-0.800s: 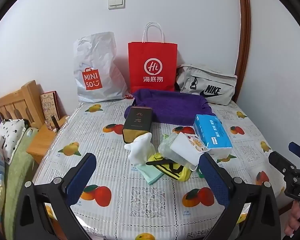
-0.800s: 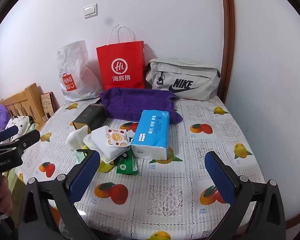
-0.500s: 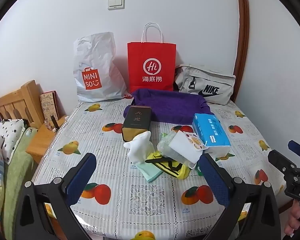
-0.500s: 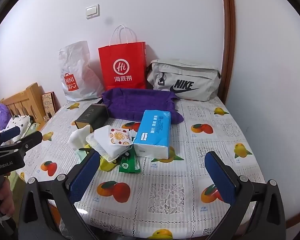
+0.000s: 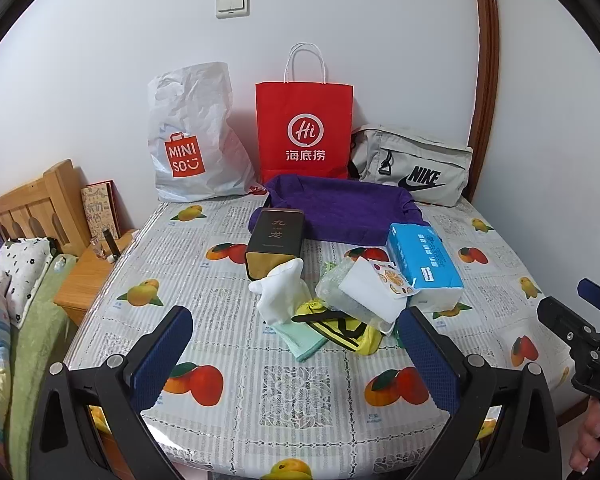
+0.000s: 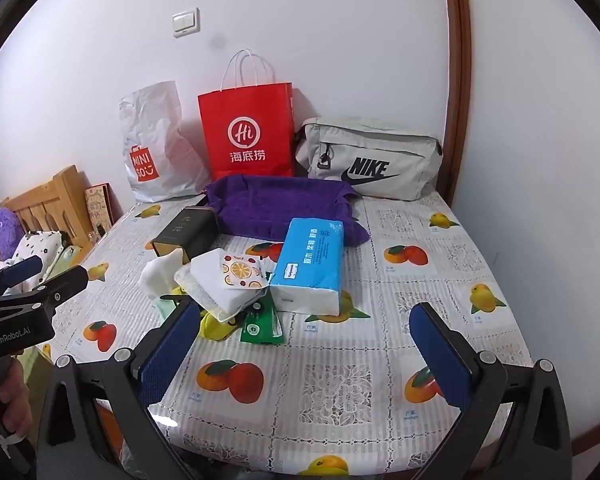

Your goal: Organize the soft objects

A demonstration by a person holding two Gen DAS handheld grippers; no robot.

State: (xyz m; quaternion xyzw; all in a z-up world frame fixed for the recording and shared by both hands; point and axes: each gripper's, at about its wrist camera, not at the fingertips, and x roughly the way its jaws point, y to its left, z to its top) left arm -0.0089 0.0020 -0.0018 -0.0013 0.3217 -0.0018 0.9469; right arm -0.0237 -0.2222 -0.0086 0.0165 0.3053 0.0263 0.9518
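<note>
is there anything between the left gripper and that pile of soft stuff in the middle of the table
Nothing visible. The left gripper is open with only bare tablecloth between it and the pile. The nearest pieces are the mint cloth and the yellow item; the white cloth sits just behind.

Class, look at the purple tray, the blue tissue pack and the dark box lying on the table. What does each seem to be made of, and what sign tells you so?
Purple tray: soft cloth, probably plush or terry; matte, fuzzy, with slumping walls.
Blue tissue pack: thin plastic film over paper tissues; glossy, creased, white at its end.
Dark box: stiff, likely metal or coated card; sharp edges, smooth sheen, gold end.
</note>
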